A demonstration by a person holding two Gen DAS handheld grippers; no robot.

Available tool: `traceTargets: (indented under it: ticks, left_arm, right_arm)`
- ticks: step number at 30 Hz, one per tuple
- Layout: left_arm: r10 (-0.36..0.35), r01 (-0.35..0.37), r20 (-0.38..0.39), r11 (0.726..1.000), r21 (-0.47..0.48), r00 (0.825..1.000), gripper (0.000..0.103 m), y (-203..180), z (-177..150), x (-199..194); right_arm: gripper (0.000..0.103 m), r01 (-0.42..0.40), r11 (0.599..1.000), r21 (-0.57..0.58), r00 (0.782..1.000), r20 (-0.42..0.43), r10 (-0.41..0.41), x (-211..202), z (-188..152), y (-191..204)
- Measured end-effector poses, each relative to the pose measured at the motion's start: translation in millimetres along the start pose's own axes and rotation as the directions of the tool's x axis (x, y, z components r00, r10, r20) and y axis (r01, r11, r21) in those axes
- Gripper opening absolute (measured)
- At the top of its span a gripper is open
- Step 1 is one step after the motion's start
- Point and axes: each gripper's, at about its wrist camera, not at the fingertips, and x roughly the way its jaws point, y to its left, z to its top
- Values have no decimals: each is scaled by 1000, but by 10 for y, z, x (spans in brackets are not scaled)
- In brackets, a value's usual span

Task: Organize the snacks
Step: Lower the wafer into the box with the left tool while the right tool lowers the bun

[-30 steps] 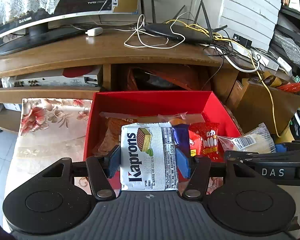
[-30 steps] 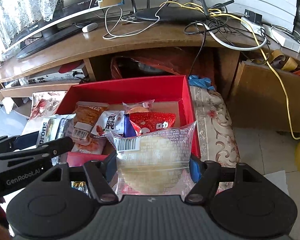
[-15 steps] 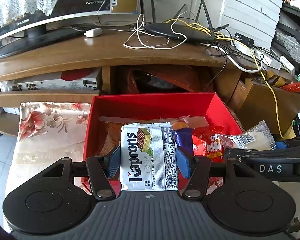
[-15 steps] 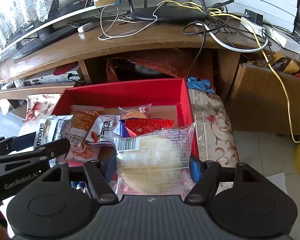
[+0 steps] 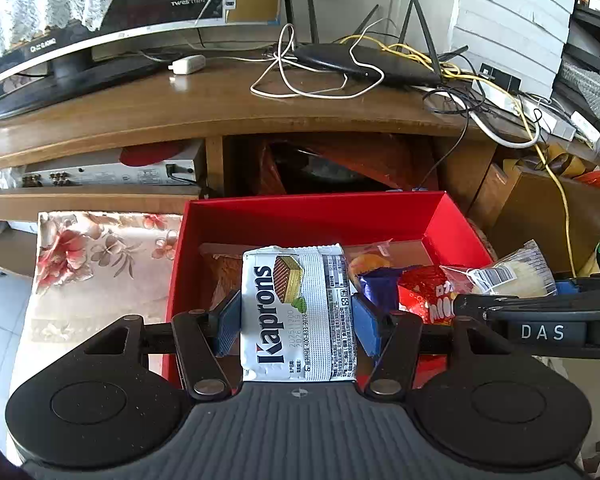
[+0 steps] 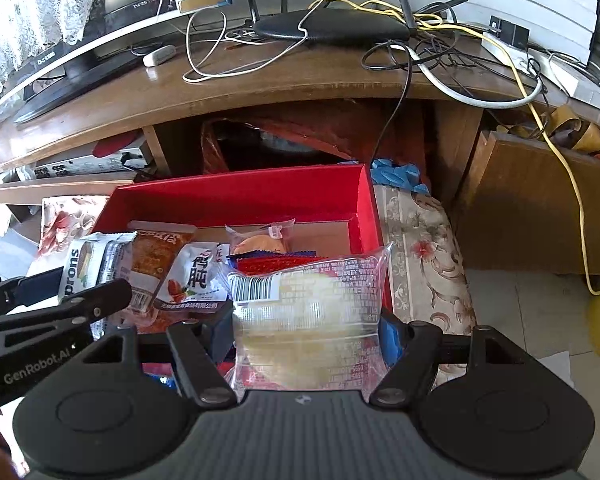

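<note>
Two claws loaded: left claw (image 5: 296, 320) clamps Kaprons wafer pack (image 5: 298, 312), right claw (image 6: 308, 332) clamps clear cake packet (image 6: 306, 316)

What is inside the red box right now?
The red box holds several snack packets: an orange one, a white one, a clear-wrapped pastry and a red one. The held packets cover its near part.

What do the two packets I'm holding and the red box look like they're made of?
Kaprons packet: likely glossy printed film, crimped ends, light creases. Clear packet: transparent plastic film; the pale round snack shows through. Red box: seemingly matte cardboard, with straight thin walls and a brown floor.
</note>
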Motion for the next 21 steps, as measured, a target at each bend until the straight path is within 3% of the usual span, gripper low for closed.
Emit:
traceTargets:
  ticks: [21]
  left_arm:
    - [36,-35,-31,999,20,999,65,-23,87,316]
  right_arm:
    - [76,18,1000,-11,1000,-23,-18,335,147,12]
